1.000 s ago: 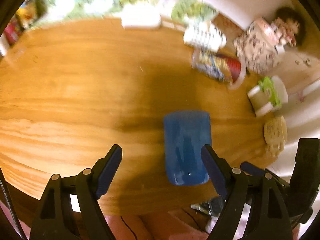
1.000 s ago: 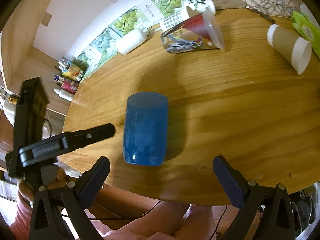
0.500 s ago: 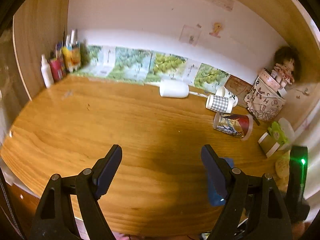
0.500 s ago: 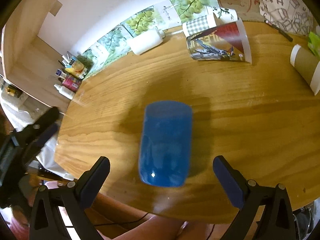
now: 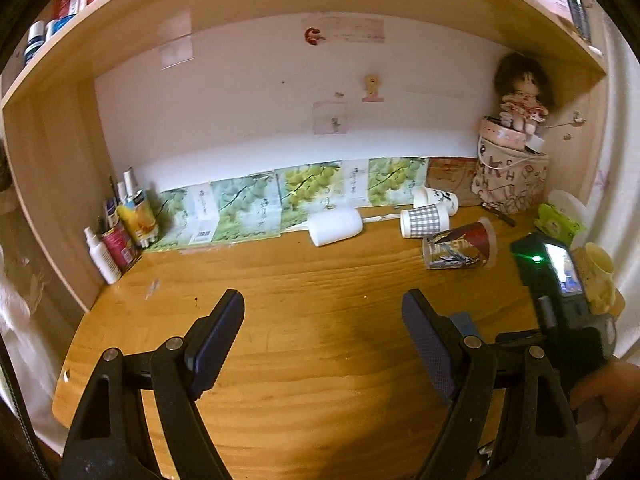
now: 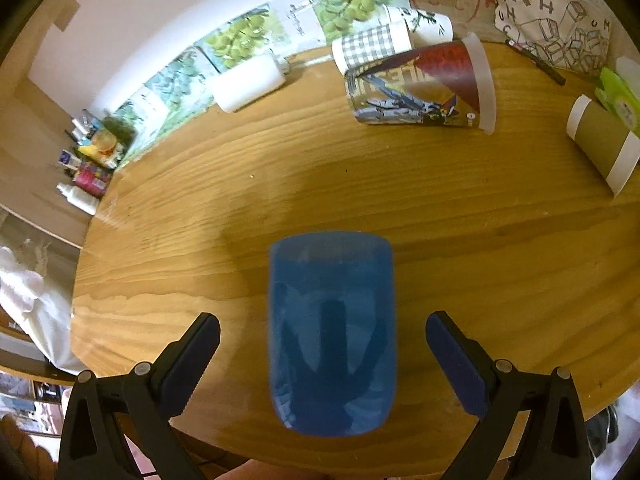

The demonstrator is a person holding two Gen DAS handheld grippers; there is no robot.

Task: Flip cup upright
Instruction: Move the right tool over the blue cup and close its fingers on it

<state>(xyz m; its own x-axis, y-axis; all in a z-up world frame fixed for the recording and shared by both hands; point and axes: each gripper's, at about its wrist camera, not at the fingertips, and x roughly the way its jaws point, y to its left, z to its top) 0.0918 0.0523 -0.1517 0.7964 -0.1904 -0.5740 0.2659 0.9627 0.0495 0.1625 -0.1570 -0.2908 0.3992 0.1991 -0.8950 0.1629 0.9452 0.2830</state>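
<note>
A blue plastic cup (image 6: pixel 331 332) rests on the wooden desk (image 6: pixel 400 200) near its front edge; I cannot tell whether it lies on its side or stands upside down. My right gripper (image 6: pixel 323 364) is open, its pads on either side of the cup without touching it. My left gripper (image 5: pixel 323 344) is open and empty, raised and facing the back wall. In the left wrist view only a blue sliver of the cup (image 5: pixel 463 319) shows behind the right finger, next to the right-hand device (image 5: pixel 560 292).
Several cups lie on their sides at the back right: a printed one (image 6: pixel 420 84), a checked one (image 6: pixel 372 48), a white one (image 6: pixel 246 82) and a brown paper one (image 6: pixel 604 144). Bottles (image 5: pixel 116 236) stand back left. A patterned bag (image 5: pixel 510 184) with a doll sits back right.
My left gripper has swung up and away from the cup to face the back wall. My right gripper has moved in so the cup now sits centred between its fingers.
</note>
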